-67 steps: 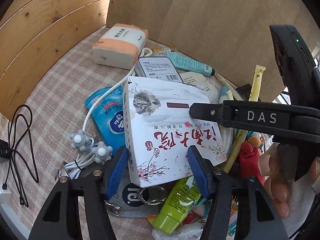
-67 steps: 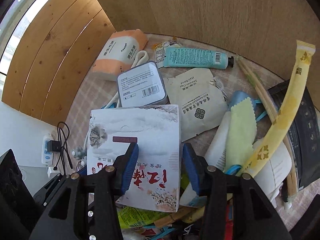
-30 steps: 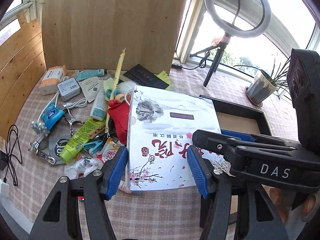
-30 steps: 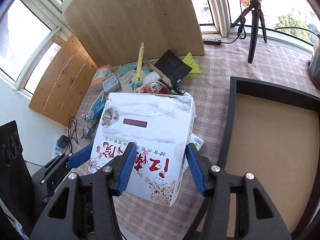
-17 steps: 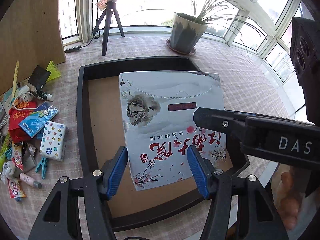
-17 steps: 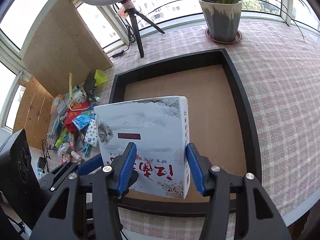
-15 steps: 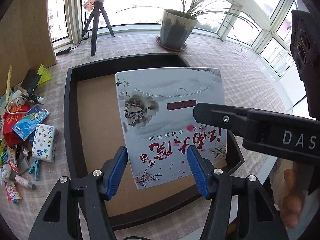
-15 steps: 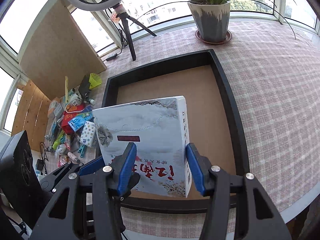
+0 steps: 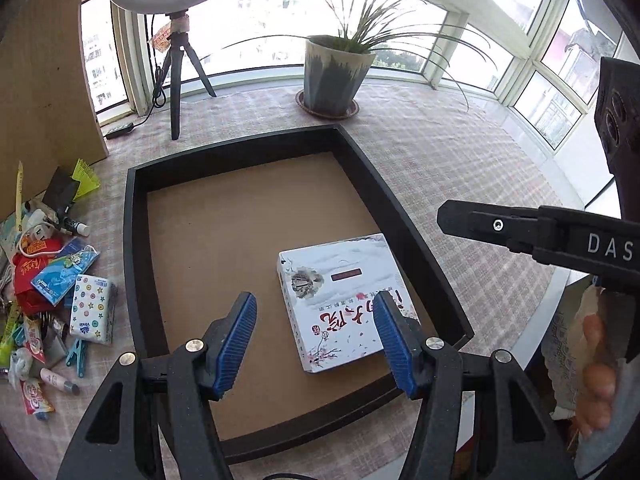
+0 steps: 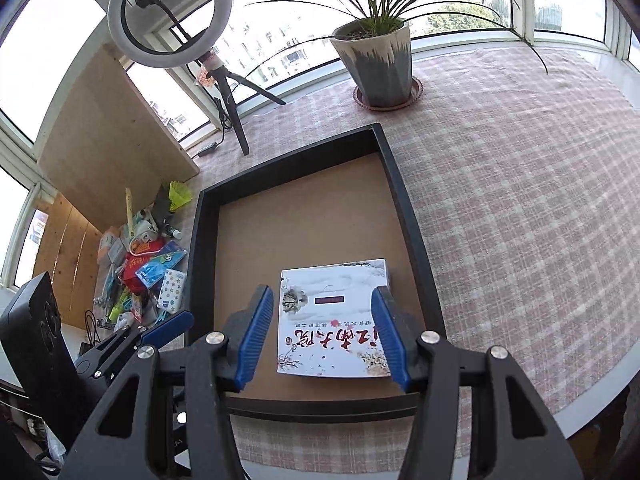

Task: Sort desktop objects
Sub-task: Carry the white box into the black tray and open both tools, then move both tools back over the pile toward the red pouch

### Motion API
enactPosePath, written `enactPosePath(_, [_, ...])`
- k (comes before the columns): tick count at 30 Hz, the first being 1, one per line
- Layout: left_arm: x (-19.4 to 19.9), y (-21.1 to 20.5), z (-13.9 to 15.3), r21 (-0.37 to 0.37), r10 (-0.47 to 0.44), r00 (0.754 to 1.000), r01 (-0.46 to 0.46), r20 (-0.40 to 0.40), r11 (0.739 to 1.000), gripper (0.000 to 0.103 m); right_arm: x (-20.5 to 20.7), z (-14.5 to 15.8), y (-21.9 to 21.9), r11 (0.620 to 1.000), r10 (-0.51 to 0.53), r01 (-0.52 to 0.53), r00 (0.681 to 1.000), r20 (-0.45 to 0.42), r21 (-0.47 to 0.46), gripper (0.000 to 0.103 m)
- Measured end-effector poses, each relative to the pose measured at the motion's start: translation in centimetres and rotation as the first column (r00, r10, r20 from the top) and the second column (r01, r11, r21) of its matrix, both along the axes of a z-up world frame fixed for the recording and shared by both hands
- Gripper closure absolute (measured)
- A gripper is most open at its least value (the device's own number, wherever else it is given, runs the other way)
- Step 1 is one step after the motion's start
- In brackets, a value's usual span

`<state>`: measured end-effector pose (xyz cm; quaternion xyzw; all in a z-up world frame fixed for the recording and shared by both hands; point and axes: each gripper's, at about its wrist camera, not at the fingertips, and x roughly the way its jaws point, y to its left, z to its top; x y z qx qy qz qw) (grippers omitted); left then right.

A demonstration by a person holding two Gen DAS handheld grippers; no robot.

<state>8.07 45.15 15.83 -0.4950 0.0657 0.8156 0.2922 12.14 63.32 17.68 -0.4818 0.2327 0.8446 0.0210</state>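
Box: one white printed box (image 9: 343,300) lying flat in the near right corner of the black tray (image 9: 134,240), close to the right wall — only item inside.
Left gripper (image 9: 316,338): fingers spread wide, holding nothing, above the tray just left of the box.
Right gripper (image 10: 322,334): fingers wide apart, empty, straddling the box from above without touching it.
Step in hand: likely release finished, retreat due — lift straight up, pads clear of the box edges, no nudge toward the tray wall.
Next pick: judged best taken from the edge of the pile (image 9: 44,280) left of the tray, one loose item at a time — the spotted tissue pack (image 9: 91,309) nearest the tray looks easiest.
Placing well: later items beside the box, not on top, filling the bare brown floor.
Count: one tray, one box, one tissue pack with spots, one potted plant (image 9: 334,76), one ring light on a tripod (image 10: 172,12); pile items too crowded to count.
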Motion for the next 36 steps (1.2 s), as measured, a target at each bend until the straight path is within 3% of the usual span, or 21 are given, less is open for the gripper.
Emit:
enactPosePath(6, [-2.4,-5.4,0.1,0.013,0.120,0.993,-0.120,0.012,0.993,0.045,-3.0,0.2,-4.8,0.994,0.110,-0.111,0.994,-0.020,-0.019,0.052])
enactPosePath(12, [-5.1,-12.9,-0.1,0.001,0.266,0.964,-0.266,0.012,0.964,0.045,-7.5,0.9,-12.1,0.963,0.266,-0.267,0.963,-0.040,-0.039,0.052])
enactPosePath(15, [-6.8,-17.9,-0.2,0.007,0.362,0.932,-0.362,0.018,0.932,0.045,-10.2,1.6,-16.6,0.933,0.354,-0.357,0.933,-0.056,-0.043,0.055])
enactPosePath(19, [-9.0,-24.5,-0.4,0.009,0.497,0.867,-0.497,0.025,0.867,0.045,-13.9,1.4,-23.1,0.872,0.483,-0.485,0.875,-0.045,-0.068,0.078])
enactPosePath(23, [-10.7,-29.6,-0.9,0.005,0.583,0.811,-0.584,0.039,0.812,0.046,-18.0,-0.3,-28.9,0.818,0.567,-0.563,0.824,-0.006,-0.116,0.079])
enactPosePath(28, [-12.1,-33.2,-2.4,-0.008,0.631,0.773,-0.632,0.064,0.775,0.053,-21.9,-3.9,-35.0,0.762,0.641,-0.623,0.765,0.062,-0.178,0.080])
enactPosePath(32, [-13.0,-34.4,-3.8,-0.012,0.644,0.759,-0.647,0.097,0.763,0.058,-23.8,-6.1,-38.4,0.717,0.692,-0.666,0.715,0.099,-0.207,0.080])
enactPosePath(36, [-13.8,-34.4,-5.2,-0.016,0.642,0.754,-0.647,0.138,0.763,0.058,-25.3,-7.9,-40.0,0.709,0.703,-0.677,0.699,0.130,-0.198,0.080])
